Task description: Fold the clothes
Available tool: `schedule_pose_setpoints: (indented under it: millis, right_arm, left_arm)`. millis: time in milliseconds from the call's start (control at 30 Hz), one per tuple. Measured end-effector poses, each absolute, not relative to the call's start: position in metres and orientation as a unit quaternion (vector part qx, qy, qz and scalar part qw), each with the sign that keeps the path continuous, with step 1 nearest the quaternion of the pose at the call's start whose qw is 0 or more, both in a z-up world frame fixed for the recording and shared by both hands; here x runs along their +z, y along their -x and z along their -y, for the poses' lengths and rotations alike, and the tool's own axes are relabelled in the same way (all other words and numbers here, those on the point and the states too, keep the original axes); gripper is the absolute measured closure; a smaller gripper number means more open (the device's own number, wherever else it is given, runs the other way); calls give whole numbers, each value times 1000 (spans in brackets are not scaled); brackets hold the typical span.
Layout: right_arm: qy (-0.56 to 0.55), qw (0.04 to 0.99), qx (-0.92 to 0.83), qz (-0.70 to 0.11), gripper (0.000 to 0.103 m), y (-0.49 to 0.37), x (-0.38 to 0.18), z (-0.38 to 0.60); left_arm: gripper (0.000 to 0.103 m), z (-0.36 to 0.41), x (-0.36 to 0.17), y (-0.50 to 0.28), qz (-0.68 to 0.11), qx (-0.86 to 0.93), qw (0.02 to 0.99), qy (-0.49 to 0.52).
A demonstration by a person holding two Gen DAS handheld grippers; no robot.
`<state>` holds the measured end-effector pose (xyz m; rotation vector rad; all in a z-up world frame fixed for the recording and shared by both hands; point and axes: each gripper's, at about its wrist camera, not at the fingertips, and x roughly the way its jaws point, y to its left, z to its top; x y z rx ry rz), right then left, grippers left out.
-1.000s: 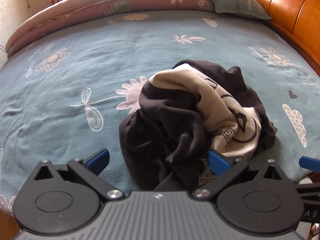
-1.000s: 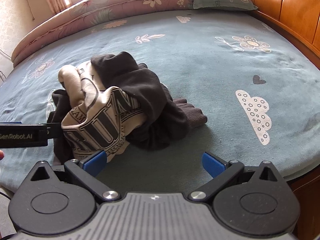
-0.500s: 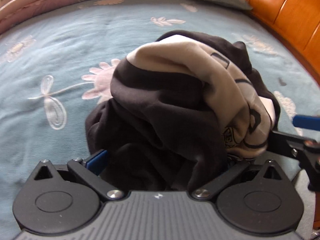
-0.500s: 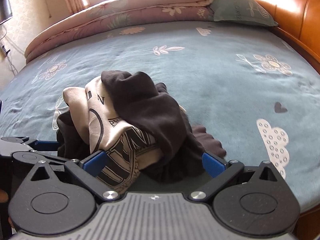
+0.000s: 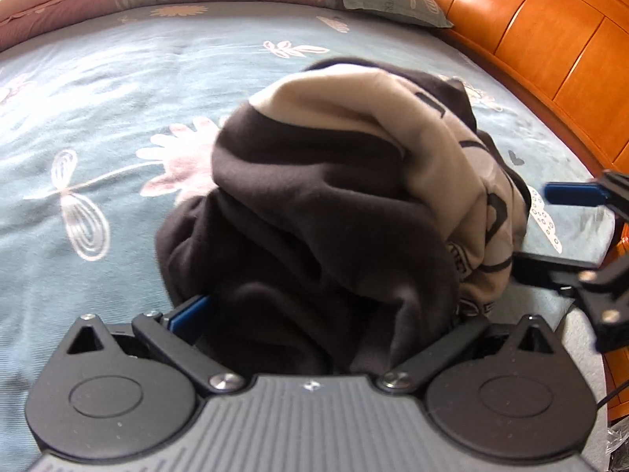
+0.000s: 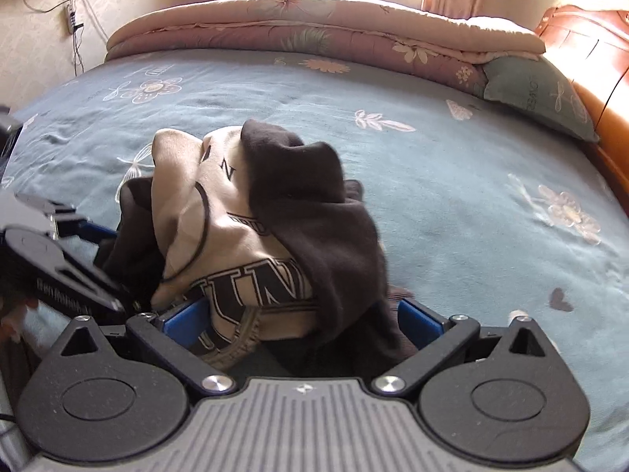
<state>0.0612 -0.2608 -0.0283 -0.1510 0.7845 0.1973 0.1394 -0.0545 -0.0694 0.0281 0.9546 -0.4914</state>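
A crumpled black and cream sweatshirt with printed letters (image 5: pixel 334 204) lies in a heap on the teal flowered bedsheet (image 5: pixel 98 86). It also shows in the right wrist view (image 6: pixel 275 244). My left gripper (image 5: pixel 318 314) is open, its jaws wide on either side of the heap's near edge; the right fingertip is hidden by cloth. My right gripper (image 6: pixel 302 314) is open too, its blue fingers (image 6: pixel 416 322) straddling the heap's near edge. The right gripper shows at the right of the left wrist view (image 5: pixel 570 232); the left gripper shows at the left of the right wrist view (image 6: pixel 67 259).
A rolled pink flowered quilt (image 6: pixel 314 35) and a teal pillow (image 6: pixel 538 94) lie along the far side of the bed. An orange wooden headboard (image 5: pixel 550 51) runs along the right. The bed's near edge is just below both grippers.
Both grippers have moved forward to the heap, which now fills the space between their open jaws. The two grippers have come closer to each other.
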Motion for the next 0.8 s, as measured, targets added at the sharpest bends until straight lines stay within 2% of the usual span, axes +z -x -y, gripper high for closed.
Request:
schedule_pose_setpoints:
  millis: [167, 333, 500, 567, 800]
  right_arm:
    - [87, 928, 76, -354, 0, -48, 5, 279]
    - [64, 937, 75, -334, 0, -60, 23, 278]
    - [88, 930, 63, -352, 0, -72, 15, 271]
    - [94, 925, 68, -363, 0, -82, 9, 266]
    - [146, 907, 67, -390, 0, -124, -9, 245]
  left_arm:
    - [0, 58, -42, -131, -422, -226, 878, -30]
    - [0, 58, -40, -135, -430, -199, 880, -42]
    - [1, 11, -45, -133, -442, -108, 889, -55]
    - [1, -4, -45, -132, -453, -99, 885, -30]
    - [1, 9, -51, -141, -448, -146, 882, -18]
